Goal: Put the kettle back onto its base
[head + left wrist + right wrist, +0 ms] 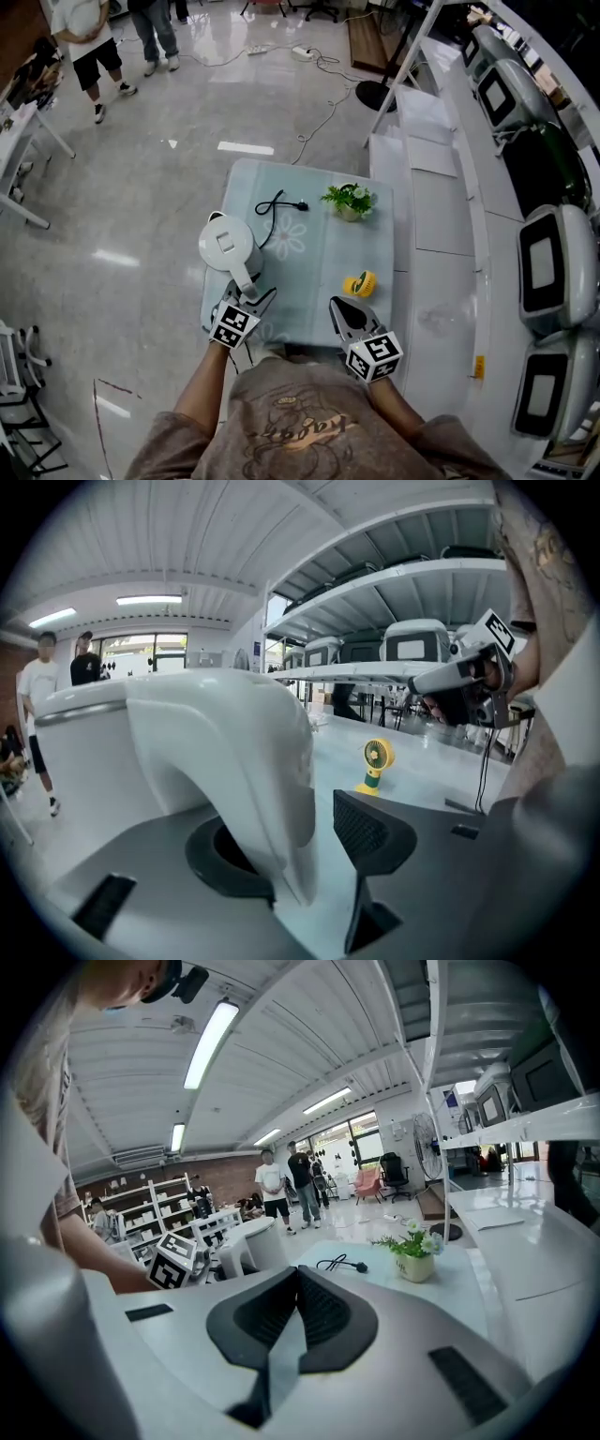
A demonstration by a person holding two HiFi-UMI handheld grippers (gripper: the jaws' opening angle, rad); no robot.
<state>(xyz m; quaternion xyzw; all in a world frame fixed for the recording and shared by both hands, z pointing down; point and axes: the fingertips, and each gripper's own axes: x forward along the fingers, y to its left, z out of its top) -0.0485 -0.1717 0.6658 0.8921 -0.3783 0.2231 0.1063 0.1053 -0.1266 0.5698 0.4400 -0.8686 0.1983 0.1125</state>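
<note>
A white kettle (228, 244) stands upright near the left edge of the pale green table (323, 248). Its base does not show on its own; a black cord (275, 208) runs out from beside it. My left gripper (251, 298) is open, with the kettle's handle (253, 761) between the jaws. The right pad (370, 832) stands apart from the handle, and the left one is mostly hidden behind it. My right gripper (339, 309) hovers over the table's near edge, shut with nothing in it; its pads (328, 1312) meet at the tip. The kettle (253, 1241) also shows in the right gripper view.
A small yellow fan (359, 283) lies on the table just ahead of the right gripper. A potted plant (350, 201) stands at the far right of the table, with the cord's plug (302, 205) next to it. White shelving (441, 234) runs along the right. People (89, 42) stand far off.
</note>
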